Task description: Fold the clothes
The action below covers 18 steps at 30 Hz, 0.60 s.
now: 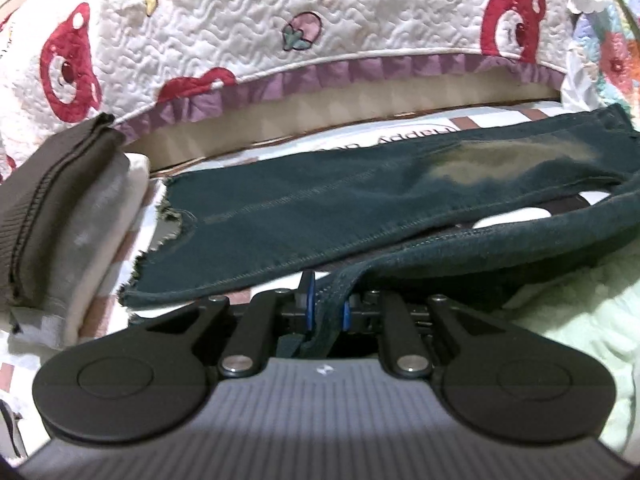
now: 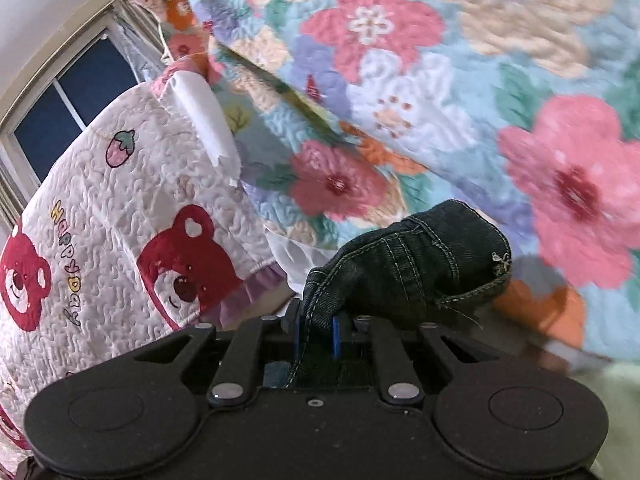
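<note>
Bed (image 1: pixel 280 140): dark jeans (image 1: pixel 320 200) lengthwise across (hem seemingly left), both grippers clamped.

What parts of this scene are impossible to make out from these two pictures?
- Left wrist view: the printed words on the sheet are mostly covered by the dark denim jeans that the left gripper pinches.
- Left wrist view: the folded brown garment is cut off at the left edge.
- Right wrist view: the right gripper clamps a stitched denim corner; the garment's remainder lies outside the frame.
- Right wrist view: the floral quilt is blurred.
</note>
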Each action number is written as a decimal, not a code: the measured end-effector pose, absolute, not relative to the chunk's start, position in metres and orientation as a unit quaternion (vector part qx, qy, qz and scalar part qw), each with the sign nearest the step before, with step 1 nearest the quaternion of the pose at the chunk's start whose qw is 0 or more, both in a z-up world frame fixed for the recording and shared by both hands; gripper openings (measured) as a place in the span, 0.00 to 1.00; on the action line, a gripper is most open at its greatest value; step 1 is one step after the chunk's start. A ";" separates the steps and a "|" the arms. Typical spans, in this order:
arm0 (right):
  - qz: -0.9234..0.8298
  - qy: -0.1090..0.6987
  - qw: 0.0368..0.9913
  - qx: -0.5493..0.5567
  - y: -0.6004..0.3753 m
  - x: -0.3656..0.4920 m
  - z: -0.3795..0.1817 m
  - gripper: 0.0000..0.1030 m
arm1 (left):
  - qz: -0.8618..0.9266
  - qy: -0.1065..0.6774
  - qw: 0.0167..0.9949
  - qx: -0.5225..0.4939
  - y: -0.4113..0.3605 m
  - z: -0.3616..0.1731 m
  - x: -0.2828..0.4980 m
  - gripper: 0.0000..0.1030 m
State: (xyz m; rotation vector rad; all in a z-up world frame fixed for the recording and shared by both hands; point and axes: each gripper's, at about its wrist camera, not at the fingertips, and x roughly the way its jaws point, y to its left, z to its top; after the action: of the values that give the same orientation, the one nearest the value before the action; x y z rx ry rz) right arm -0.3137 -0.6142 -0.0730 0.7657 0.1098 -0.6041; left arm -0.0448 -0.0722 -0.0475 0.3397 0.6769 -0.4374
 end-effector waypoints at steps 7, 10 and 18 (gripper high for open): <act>-0.274 0.069 0.895 0.345 -0.636 -0.253 -0.051 0.16 | -0.222 0.338 0.897 0.177 -0.070 -0.036 -0.024 0.12; -0.269 0.078 0.898 0.340 -0.644 -0.228 -0.048 0.16 | -0.222 0.358 0.891 0.169 -0.073 -0.040 -0.009 0.12; -0.279 0.111 0.897 0.325 -0.661 -0.182 -0.047 0.16 | -0.228 0.313 0.893 0.228 -0.090 -0.021 0.017 0.12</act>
State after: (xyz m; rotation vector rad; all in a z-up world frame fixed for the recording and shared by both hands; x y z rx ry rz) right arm -0.1825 -0.6614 -0.0473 0.6729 0.2301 -0.5778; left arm 0.0173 -0.0904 -0.0210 0.4725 0.6484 -0.4740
